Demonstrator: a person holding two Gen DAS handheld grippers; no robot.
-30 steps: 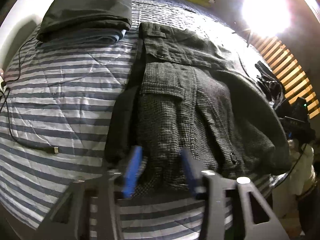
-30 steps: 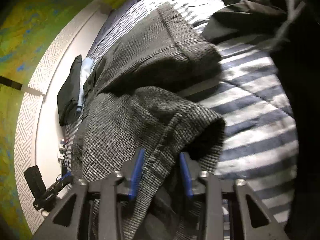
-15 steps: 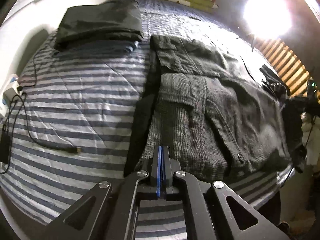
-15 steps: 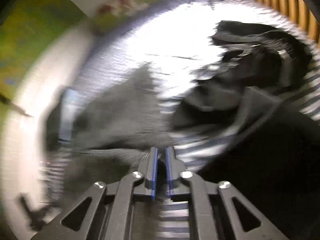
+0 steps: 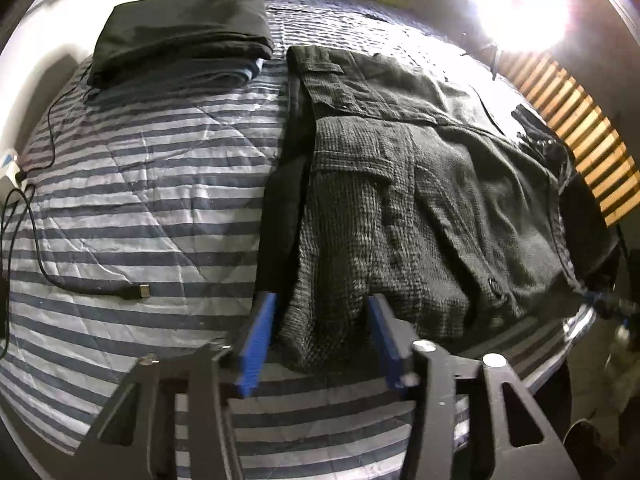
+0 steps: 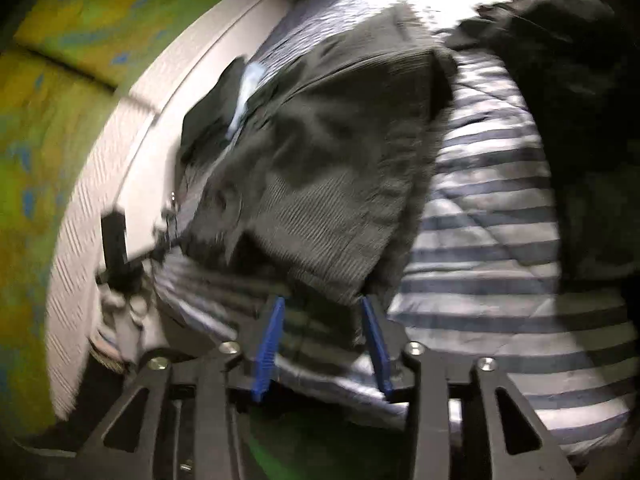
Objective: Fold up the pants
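Dark grey checked pants (image 5: 400, 184) lie folded on the striped bedspread (image 5: 132, 184), waist end toward the far side. My left gripper (image 5: 321, 308) hovers over the pants' near left corner. Its jaws are opening, and the blue pads (image 5: 258, 340) stand either side of the corner without pressing on it. The right wrist view is blurred by motion. There my right gripper (image 6: 323, 308) sits just short of a near corner of the pants (image 6: 320, 184). Its jaws are opening too, with only bedspread (image 6: 480, 248) between them.
A folded dark garment on a blue one (image 5: 180, 36) lies at the far left of the bed. A black USB cable (image 5: 140, 302) trails across the stripes. A bright lamp (image 5: 520, 4) and wooden slats (image 5: 592, 152) are at the right. A loose dark clothes pile (image 6: 560, 40) lies beyond the pants.
Both grippers closed empty half a second ago and now stand apart. The bunched pants now lie flatter. The right gripper let go of the fold, swung away and faces the pants again.
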